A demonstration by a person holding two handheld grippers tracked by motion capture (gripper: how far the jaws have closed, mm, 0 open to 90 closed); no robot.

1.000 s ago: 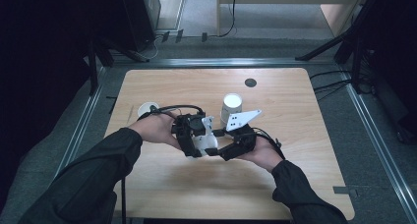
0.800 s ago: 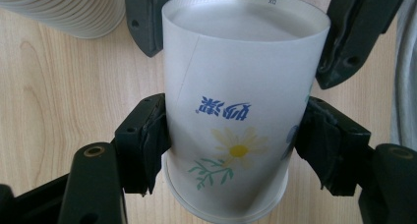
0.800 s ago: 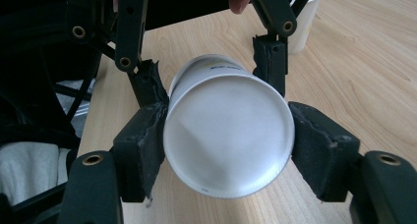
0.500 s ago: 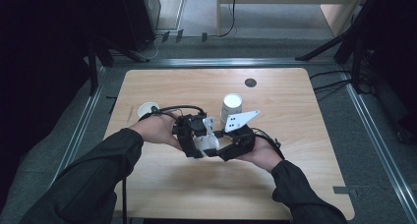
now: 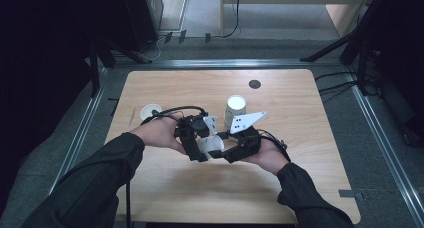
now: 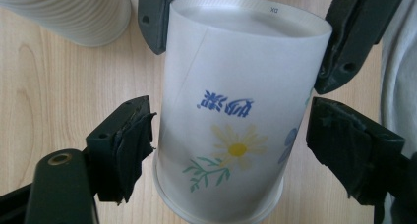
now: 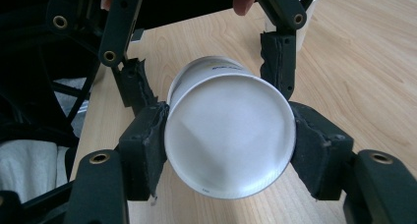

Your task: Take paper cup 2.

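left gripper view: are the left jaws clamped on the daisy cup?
No. The left gripper is open, its pads clear of the cup; the right gripper holds it.

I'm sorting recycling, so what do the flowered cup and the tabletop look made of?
The flowered cup looks like thin matte paper: a glued side seam, rolled rim and printed daisy show. The tabletop looks like pale wood or wood-look laminate, with visible grain; which one is unclear.

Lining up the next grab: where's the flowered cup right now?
High view, table centre: the flowered cup lies between both grippers, just in front of the white cup stack.
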